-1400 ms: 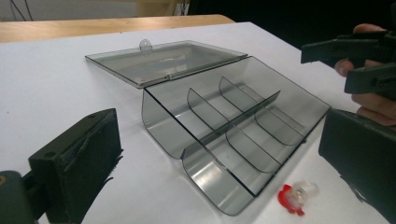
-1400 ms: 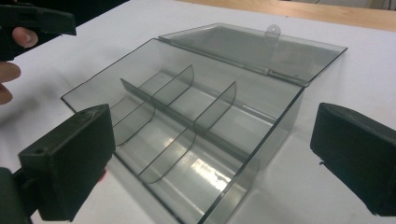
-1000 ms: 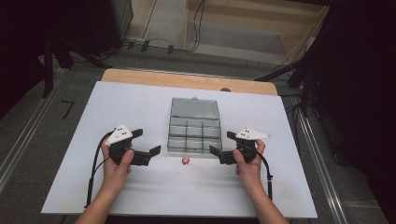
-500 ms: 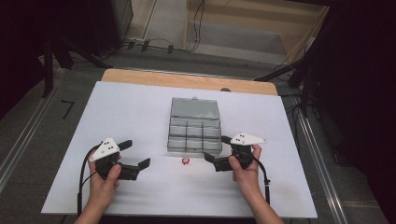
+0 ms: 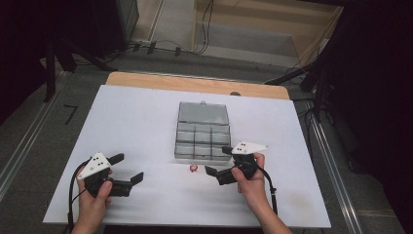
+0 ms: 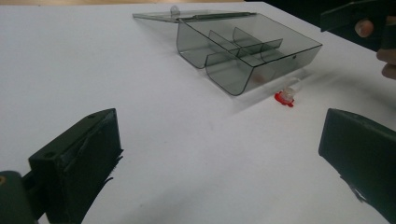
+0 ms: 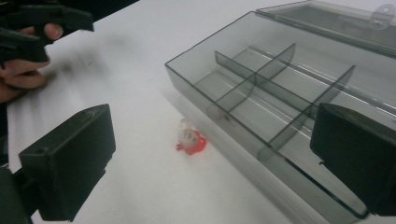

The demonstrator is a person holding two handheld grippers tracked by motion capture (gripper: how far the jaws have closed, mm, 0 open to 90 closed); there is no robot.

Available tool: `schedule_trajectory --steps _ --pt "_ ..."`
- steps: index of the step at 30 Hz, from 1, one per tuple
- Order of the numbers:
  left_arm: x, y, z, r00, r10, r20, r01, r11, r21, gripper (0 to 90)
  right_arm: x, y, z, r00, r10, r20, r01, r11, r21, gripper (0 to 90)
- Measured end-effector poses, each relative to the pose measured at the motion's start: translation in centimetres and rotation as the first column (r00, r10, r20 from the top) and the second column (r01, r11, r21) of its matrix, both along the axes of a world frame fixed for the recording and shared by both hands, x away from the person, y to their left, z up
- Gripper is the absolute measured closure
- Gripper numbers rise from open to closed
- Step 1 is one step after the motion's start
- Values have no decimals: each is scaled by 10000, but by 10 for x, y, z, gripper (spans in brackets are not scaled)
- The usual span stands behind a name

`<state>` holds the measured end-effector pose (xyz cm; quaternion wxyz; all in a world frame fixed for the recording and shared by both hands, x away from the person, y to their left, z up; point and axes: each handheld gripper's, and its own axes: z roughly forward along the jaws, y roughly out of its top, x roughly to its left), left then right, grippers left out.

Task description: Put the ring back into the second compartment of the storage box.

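Note:
A clear grey compartment box (image 5: 202, 139) stands mid-table with its lid (image 5: 203, 112) folded flat behind it; its compartments look bare. A small red and clear piece (image 5: 193, 168) lies on the white table just in front of the box. My left gripper (image 5: 129, 167) is open at the front left, well away from the piece. My right gripper (image 5: 218, 162) is open too, just right of the piece and close to the box's front wall. In the right gripper view the piece (image 7: 189, 140) lies between and ahead of the open jaws, beside the box (image 7: 289, 102). Farther off in the left gripper view are the piece (image 6: 285, 95) and the box (image 6: 247, 51).
The white table top (image 5: 136, 122) has a wooden strip (image 5: 195, 84) along its far edge. Cables and dark stands lie on the floor beyond. The right gripper (image 6: 359, 23) appears at the top right of the left gripper view, and the left gripper (image 7: 42, 23) at the top left of the right gripper view.
My left gripper has drawn back toward the front left of the table. My right gripper has shifted slightly nearer the front edge. Both stay open; box and piece have not moved.

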<state>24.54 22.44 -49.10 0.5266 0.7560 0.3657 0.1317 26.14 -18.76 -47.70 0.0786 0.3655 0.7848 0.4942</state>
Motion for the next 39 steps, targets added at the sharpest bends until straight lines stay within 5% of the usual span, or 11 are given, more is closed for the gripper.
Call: schedule_trajectory --steps 6,8,17,23,39 --pt "-1 -2 -3 9999 60 95 -60 10000 37 0 -7 15 3 9993 1 361 22 9980 -631 60" --pt "-1 -3 -4 9999 -7 129 6 9999 106 0 -8 20 2 9996 45 264 -33 9990 -448 68" --pt "0 -1 -6 10000 -16 -28 16 10000 -71 0 -12 38 -1 9986 37 520 22 9935 -1135 386" --pt "-1 -3 -7 10000 -28 79 28 10000 2 0 -8 41 -7 9998 91 198 -71 9949 -1005 571" --pt "-2 -3 -7 9998 -39 190 39 10000 -11 0 4 55 -23 9993 -118 -367 66 9906 -1368 711"
